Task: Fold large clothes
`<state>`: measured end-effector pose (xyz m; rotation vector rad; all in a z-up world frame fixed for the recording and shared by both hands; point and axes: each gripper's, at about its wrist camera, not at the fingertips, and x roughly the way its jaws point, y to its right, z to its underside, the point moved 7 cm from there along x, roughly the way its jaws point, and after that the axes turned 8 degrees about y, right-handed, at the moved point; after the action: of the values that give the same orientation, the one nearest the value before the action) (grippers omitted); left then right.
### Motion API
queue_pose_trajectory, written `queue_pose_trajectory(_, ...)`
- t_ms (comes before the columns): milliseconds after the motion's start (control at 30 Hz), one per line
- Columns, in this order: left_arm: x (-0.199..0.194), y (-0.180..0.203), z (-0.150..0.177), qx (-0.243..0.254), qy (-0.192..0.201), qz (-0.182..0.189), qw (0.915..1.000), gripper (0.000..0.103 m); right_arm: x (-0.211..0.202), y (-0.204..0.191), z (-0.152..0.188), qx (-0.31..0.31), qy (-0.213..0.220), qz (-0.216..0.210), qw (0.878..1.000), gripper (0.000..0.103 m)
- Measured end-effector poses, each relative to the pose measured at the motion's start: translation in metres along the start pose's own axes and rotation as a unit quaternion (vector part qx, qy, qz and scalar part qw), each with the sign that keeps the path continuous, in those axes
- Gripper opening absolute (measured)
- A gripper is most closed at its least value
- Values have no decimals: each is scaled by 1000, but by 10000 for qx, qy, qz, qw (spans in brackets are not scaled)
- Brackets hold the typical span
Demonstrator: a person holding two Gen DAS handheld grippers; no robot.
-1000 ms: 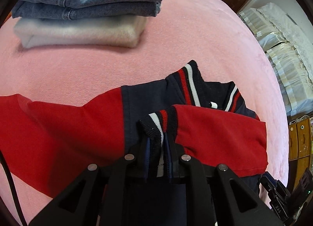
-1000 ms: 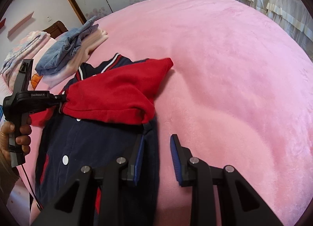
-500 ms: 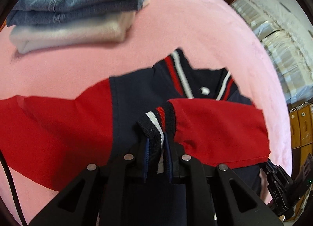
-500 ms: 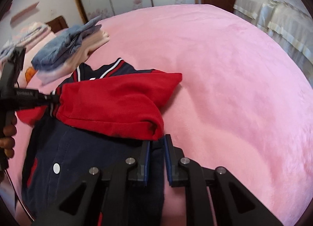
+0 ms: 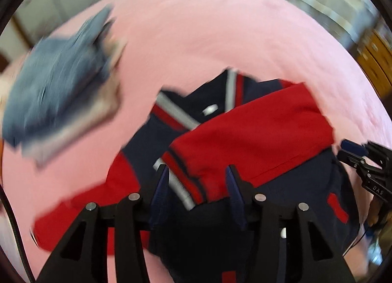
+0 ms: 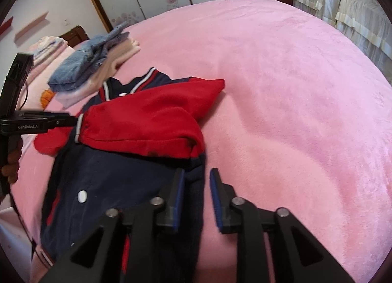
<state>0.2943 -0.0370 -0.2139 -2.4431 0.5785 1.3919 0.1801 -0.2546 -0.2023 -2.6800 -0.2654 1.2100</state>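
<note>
Left gripper (image 5: 197, 186) jaws just parted, striped cuff (image 5: 181, 185) loose between them, right gripper (image 6: 196, 194) jaws just spread astride navy hem, navy-and-red varsity jacket (image 6: 110, 172) on pink plush bedspread (image 6: 294, 111), 1 red sleeve (image 6: 152, 123) folded across, folded denim stack (image 6: 88, 62) beyond.

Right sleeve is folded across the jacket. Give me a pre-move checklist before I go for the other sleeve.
1. Left gripper off the striped cuff: ok, jaws just opened, cuff loose between them.
2. Right gripper off the jacket edge: ok, jaws just opened, fabric between them.
3. Folded red sleeve lies across the chest: ok.
4. Other red sleeve spread flat: cannot tell, blurred.
5. Folded clothes pile apart from the jacket: not ok, they meet at the collar.
</note>
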Motion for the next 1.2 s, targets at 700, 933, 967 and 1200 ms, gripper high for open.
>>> queue_pose_trajectory(700,123,148,-116,1560,-826,1890,9660,46,27,13,-18,1348,31,-452,9898,33)
queue_pose_trajectory(933,143,150,-118,1475,-965,2135,9609,35,32,16,-17,1253,-1,-516,9908,33)
queue_pose_trajectory(967,143,152,-119,1457,-935,2196,9601,24,33,16,-17,1233,-4,-509,9911,33)
queue_pose_trajectory(1200,138,158,-133,1519,-174,1619,9749,1,32,5,-16,849,79,-362,9957,18)
